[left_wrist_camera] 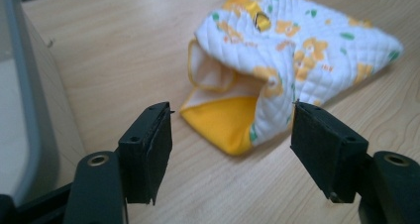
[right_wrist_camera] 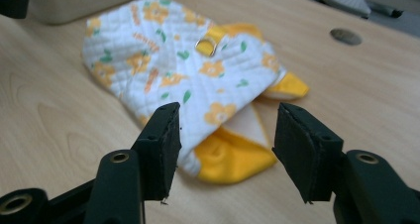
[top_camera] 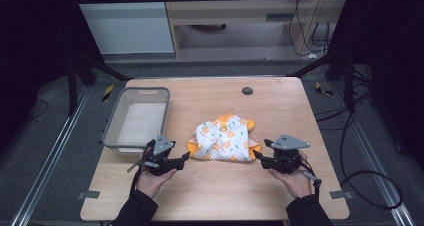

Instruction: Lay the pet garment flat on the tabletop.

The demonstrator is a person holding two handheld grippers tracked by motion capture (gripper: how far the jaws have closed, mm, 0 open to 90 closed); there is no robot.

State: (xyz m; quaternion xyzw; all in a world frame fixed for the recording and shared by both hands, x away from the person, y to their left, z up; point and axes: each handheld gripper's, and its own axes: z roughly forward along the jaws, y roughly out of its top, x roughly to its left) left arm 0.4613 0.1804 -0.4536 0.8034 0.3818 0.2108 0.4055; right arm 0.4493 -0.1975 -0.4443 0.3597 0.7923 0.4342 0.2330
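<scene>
The worktop point(top_camera: 210, 186) carries a grey basin point(top_camera: 112, 131) beside the left tool point(top_camera: 186, 157); between both tools lies a quilted cloth garment point(top_camera: 222, 136), likely light, soft and floppy; each tool, right point(top_camera: 256, 154) included, gapes wide, empty, just before a yellow corner point(left_wrist_camera: 225, 122), the best hold.

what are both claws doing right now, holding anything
Left claw: open, empty, short of the quilted white cloth with orange flowers.
Right claw: open, empty, at the same cloth's yellow corner.
</scene>
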